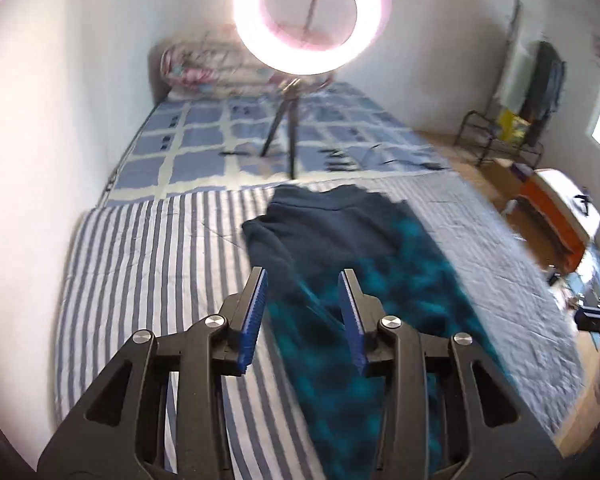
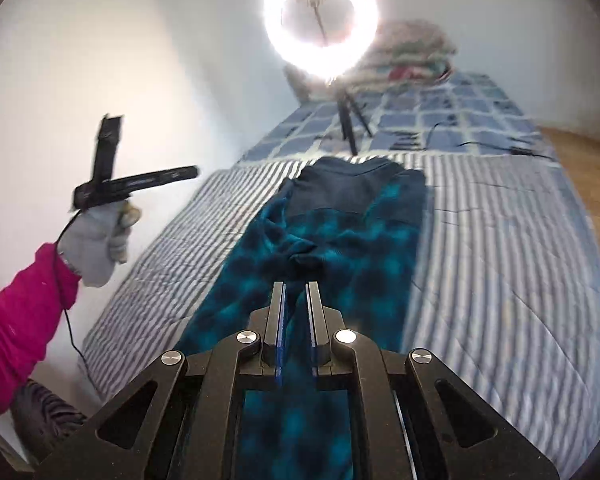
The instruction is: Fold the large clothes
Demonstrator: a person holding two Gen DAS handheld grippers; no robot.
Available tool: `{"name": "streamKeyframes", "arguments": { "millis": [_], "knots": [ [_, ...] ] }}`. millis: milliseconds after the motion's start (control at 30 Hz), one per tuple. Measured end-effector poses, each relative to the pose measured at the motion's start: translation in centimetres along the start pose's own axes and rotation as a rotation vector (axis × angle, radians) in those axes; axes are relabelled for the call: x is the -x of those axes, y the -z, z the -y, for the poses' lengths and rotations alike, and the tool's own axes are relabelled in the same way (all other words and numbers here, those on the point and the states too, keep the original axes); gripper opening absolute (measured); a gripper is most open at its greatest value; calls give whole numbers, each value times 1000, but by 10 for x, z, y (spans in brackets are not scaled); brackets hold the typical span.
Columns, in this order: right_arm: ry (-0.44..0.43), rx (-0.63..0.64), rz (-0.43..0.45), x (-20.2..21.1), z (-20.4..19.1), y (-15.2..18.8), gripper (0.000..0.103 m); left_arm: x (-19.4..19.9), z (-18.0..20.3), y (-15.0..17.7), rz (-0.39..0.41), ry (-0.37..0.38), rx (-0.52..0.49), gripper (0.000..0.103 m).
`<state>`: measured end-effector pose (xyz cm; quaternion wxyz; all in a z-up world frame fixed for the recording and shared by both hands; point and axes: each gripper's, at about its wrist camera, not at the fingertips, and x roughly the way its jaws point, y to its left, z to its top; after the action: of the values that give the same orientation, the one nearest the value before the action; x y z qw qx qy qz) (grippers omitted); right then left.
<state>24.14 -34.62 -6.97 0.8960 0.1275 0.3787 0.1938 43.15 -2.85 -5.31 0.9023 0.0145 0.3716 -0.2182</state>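
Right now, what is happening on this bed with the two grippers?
A person is folding a pair of teal patterned fleece pants laid lengthwise on the striped bed cover. Neither gripper holds the fabric. The left gripper hangs above the pants with jaws apart and empty. The right gripper is nearly closed, with nothing between its pads. A lit ring light stands on a tripod further up the bed.

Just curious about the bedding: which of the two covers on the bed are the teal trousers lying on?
The teal trousers lie on the striped cover, nearer the grippers; the blue checked cover beyond holds the ring light's tripod.
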Motion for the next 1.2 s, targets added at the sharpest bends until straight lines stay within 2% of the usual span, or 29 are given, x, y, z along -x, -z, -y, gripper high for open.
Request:
{"name": "streamKeyframes", "arguments": {
  "millis": [67,100,133,167,333,433,567,700,800,867,967,1067,1100,1200],
  "knots": [
    [12,-12,19,32,-9,11,24,49,17,8,21,27,6,38],
    [15,-10,35,47,-15,15,36,70,25,10,30,46,5,42],
    [27,-2,51,65,-23,21,39,89,32,13,40,57,-3,45],
    [37,7,60,75,-28,23,39,107,38,14,53,60,-13,48],
    [41,42,87,146,-62,38,39,205,64,31,93,97,-11,52],
    [35,23,86,174,-72,49,39,247,74,48,108,100,-6,63],
    [57,17,37,173,-79,75,39,269,83,87,73,94,4,65],
    [78,13,-74,135,-81,111,39,247,86,153,-40,118,55,65],
    [92,-49,-177,97,-70,142,39,208,82,209,-175,157,139,65],
    [119,-74,-245,73,-60,162,39,172,75,249,-270,171,229,64],
    [181,-130,-361,42,-40,190,39,135,71,287,-360,177,294,65],
    [131,-237,-408,26,-21,205,41,111,67,311,-412,200,375,64],
    [117,-258,-416,23,-18,209,46,102,66,317,-430,217,397,64],
    [75,-305,-440,10,-10,218,49,86,68,327,-463,238,414,64]
  ]
}}
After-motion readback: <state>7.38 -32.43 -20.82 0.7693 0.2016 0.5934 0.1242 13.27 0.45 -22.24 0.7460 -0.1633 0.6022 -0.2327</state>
